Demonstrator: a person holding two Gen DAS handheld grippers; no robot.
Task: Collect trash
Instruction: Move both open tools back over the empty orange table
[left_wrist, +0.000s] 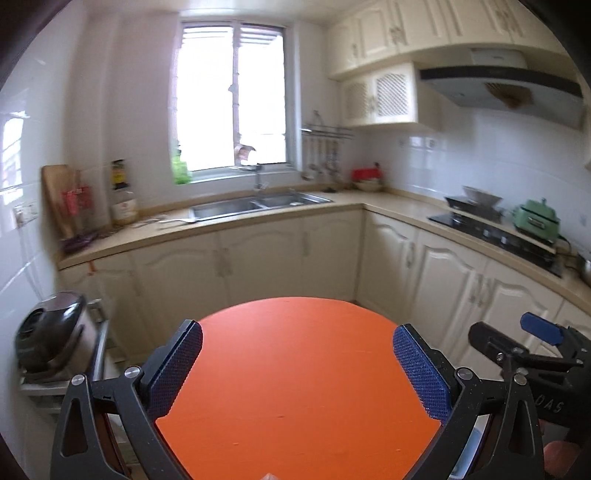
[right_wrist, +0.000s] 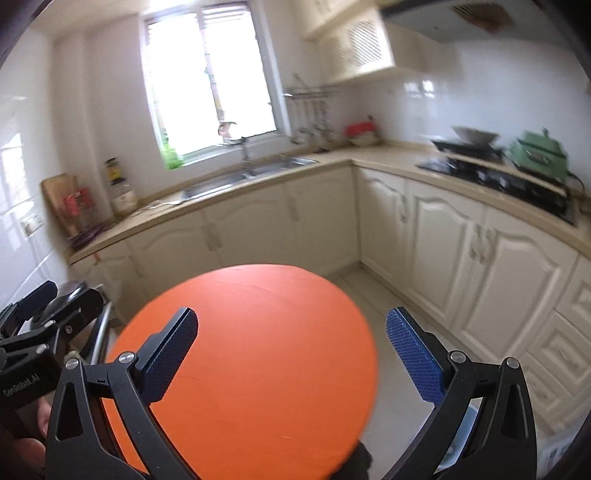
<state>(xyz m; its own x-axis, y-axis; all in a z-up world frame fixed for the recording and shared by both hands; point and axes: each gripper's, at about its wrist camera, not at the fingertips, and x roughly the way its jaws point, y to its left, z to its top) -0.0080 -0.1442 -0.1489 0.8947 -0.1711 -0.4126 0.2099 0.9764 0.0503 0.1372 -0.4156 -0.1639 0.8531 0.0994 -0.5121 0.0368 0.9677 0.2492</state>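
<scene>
A round orange table (left_wrist: 295, 369) fills the lower middle of both views (right_wrist: 251, 350). My left gripper (left_wrist: 297, 373) is open and empty, held above the table top. My right gripper (right_wrist: 291, 354) is open and empty, above the table's right part. The right gripper also shows at the right edge of the left wrist view (left_wrist: 532, 350), and the left gripper at the left edge of the right wrist view (right_wrist: 40, 317). A small pale scrap (left_wrist: 269, 476) shows at the bottom edge of the table; I cannot tell what it is.
An L-shaped kitchen counter (left_wrist: 229, 229) runs along the back and right, with a steel sink (left_wrist: 258, 203), a stove (left_wrist: 495, 236), a green pot (left_wrist: 537, 218) and bottles (left_wrist: 123, 206). A rice cooker (left_wrist: 51, 332) stands on a low rack at left. Tiled floor (right_wrist: 373, 288) lies right of the table.
</scene>
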